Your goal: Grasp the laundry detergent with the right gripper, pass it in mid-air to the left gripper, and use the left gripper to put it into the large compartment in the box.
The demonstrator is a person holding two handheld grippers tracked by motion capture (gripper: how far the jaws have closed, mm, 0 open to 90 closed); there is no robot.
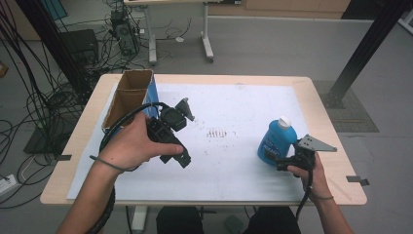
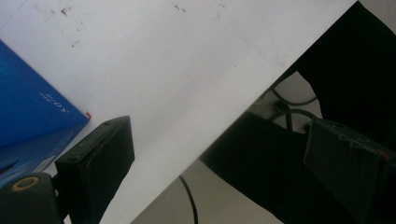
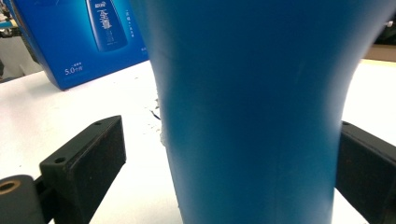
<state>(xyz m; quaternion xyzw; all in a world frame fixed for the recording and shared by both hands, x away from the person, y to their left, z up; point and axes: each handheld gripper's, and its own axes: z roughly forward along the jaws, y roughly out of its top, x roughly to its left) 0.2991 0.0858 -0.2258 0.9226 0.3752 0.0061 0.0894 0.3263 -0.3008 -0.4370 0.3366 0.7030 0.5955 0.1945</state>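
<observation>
Cardboard box (image 1: 127, 97) with blue sides stands open-topped at about 10 o'clock on the table (image 1: 87, 126), on the left edge of the white sheet (image 1: 234, 112) that covers most of the tabletop. In the left gripper view a blue box wall (image 2: 28, 107) sits at 9 o'clock, just beside the left jaw.

Left tongs (image 1: 184, 132) held up in the left hand (image 1: 134, 144), just right of the box, at roughly 9 o'clock from table centre, twisted sideways with the cable looping back over the box. Left tongs (image 2: 215, 158) released: jaws wide apart, nothing between them, only white sheet and the table edge with dark floor behind.

Faint scuff marks (image 1: 216, 132) on the sheet near centre.

Blue bottle (image 1: 276, 141) with white cap stands upright at about 4 o'clock on the sheet, well apart from the box. Right tongs (image 1: 285, 162) sit at the bottle's base on its near side, held by the right hand (image 1: 311, 173); grey plate on top points right. In the right gripper view the bottle (image 3: 252, 107) stands between the jaws; right jaw looks against it, left jaw shows a gap. Right tongs (image 3: 229, 158) spread around the bottle, not clenched on it.
</observation>
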